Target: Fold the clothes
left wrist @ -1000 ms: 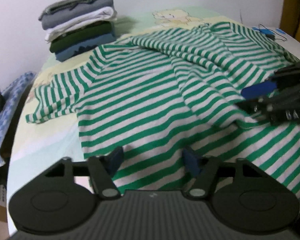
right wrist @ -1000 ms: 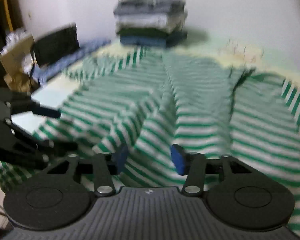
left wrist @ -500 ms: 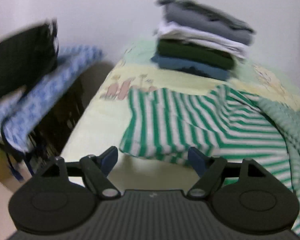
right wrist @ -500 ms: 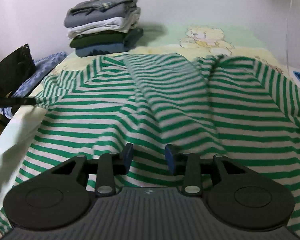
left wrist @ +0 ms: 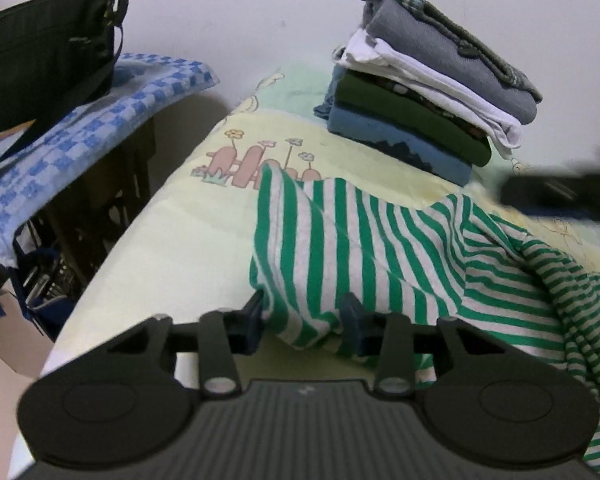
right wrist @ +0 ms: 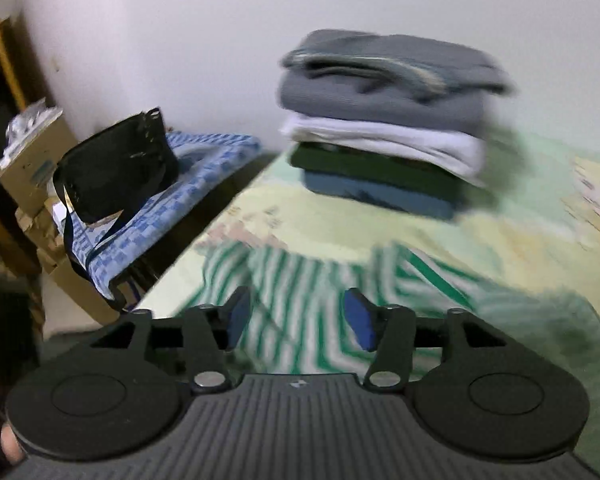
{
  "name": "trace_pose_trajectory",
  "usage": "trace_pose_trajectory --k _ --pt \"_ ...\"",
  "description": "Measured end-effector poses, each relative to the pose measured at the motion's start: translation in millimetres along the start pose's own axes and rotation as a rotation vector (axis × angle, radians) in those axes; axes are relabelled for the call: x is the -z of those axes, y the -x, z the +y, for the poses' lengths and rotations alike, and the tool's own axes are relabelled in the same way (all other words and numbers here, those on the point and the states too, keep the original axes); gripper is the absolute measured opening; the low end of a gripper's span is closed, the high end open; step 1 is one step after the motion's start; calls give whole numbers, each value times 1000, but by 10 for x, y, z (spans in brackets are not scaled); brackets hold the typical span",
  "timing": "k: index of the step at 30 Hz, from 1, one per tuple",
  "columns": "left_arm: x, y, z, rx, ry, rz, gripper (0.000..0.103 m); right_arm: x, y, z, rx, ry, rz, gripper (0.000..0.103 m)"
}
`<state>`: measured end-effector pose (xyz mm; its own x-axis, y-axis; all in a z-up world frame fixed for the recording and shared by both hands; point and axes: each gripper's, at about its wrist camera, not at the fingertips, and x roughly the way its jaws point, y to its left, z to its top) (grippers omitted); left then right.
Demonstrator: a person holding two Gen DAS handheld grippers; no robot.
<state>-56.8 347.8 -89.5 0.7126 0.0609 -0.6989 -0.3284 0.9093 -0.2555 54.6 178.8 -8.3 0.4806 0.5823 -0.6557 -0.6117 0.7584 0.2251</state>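
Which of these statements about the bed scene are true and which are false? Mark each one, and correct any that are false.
1. The stack of folded clothes has a grey item on top. True.
2. The striped shirt is red and white. False: it is green and white.
3. Striped cloth lies between the fingers of the left gripper. True; its jaws are closing.
4. The black bag sits on the stack. False: it rests on the blue checked cloth beside the bed.
5. The right gripper clamps the stack. False: its jaws are opening above the shirt, short of the stack.
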Motion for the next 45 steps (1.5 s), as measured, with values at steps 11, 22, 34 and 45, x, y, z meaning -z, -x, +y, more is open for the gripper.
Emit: trace_pose_trajectory --k 11,22,34,45 --pt "92 8 -198 -49 -91 -40 3 -410 -1256 687 -12 47 184 65" --pt "148 -6 -265 -50 -152 -61 3 -316 -1487 726 32 172 216 7" --pt "15 408 -691 63 -166 -137 2 -377 -702 25 -80 -129 1 7" --pt "187 581 -1935 150 -332 -141 2 -150 159 -1052 -126 -345 -123 7"
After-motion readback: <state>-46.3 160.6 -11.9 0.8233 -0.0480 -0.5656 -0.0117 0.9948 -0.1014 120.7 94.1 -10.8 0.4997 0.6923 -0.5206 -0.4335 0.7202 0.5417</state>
